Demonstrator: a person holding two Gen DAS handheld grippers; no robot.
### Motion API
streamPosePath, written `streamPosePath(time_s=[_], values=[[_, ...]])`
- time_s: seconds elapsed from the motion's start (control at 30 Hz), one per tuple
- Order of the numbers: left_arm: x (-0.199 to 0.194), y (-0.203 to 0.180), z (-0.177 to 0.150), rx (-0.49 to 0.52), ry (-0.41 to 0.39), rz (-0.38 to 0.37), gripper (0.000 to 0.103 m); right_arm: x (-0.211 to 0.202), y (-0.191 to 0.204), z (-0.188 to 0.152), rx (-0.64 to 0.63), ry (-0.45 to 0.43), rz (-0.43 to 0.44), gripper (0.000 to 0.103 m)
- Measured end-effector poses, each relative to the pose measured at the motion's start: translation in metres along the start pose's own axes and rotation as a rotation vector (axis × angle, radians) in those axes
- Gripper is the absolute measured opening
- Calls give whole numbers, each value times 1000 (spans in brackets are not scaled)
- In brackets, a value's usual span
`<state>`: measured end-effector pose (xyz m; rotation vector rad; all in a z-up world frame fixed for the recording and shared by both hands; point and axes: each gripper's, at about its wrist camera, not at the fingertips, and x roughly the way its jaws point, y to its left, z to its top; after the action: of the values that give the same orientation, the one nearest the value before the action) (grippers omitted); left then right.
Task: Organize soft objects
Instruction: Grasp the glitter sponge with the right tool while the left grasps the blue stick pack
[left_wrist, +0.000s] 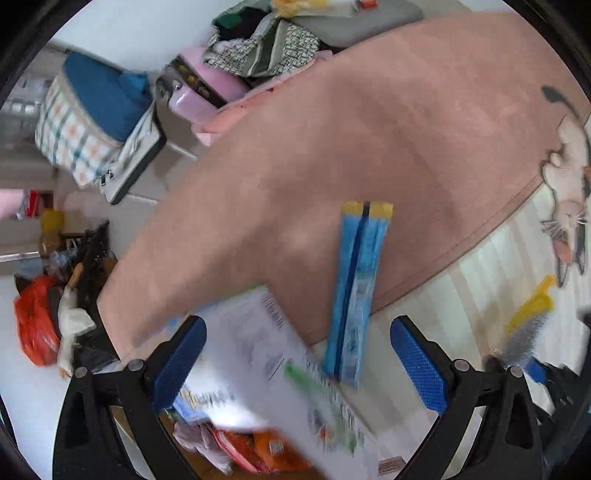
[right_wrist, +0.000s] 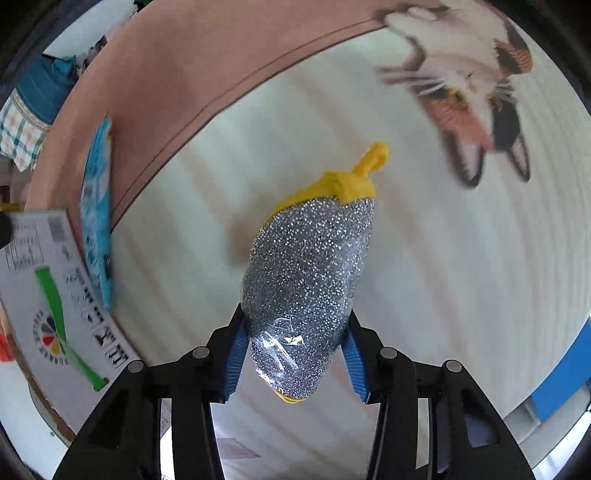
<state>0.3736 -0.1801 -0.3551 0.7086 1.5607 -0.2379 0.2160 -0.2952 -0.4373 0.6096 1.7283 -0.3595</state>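
the left gripper (left_wrist: 299, 363) pointed down with its blue pads (left_wrist: 179, 363) spread wide and nothing pressed between them; below it lay a white cardboard box (left_wrist: 258, 354) with printed symbols and a green stripe (blurred in this view), and just beside that a long blue packet (left_wrist: 356, 291) with yellow ends lay half on the pink blanket (left_wrist: 332, 147) and half on the pale striped mat (left_wrist: 480, 280). further right, the right gripper (right_wrist: 295, 354) had its jaws closed in on the near end of a silver glitter scrubbing mitt (right_wrist: 310, 277) with yellow trim and a yellow loop, which stretched away over the striped mat. a cat picture (right_wrist: 472, 85) on the mat sat well apart at the upper right
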Motion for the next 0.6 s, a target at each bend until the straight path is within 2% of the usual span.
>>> streamPosePath(time_s=[0.07,0.2,0.3,0.33,0.37,0.43,0.53,0.6], values=[[19,-12,21,28,60,-49,102,-3,-5,7,0,-8,-3,49],[55,-30,46,66,167,-80,97,-8,-15,18,18,-13,8,49],[77,-35,46,66,249,-96,57,-10,-20,22,27,-14,21,49],[75,-32,44,39,246,-119,42,-12,-21,25,32,-16,28,49],[76,-31,41,20,267,-143,35,-14,-26,27,31,-17,32,49],[75,-34,32,-8,269,-163,26,-16,-30,28,28,-24,38,50],[68,-38,25,-42,239,-168,21,-18,-33,25,12,-30,35,49],[60,-39,23,-73,229,-232,18,-19,-34,22,4,-25,35,50]])
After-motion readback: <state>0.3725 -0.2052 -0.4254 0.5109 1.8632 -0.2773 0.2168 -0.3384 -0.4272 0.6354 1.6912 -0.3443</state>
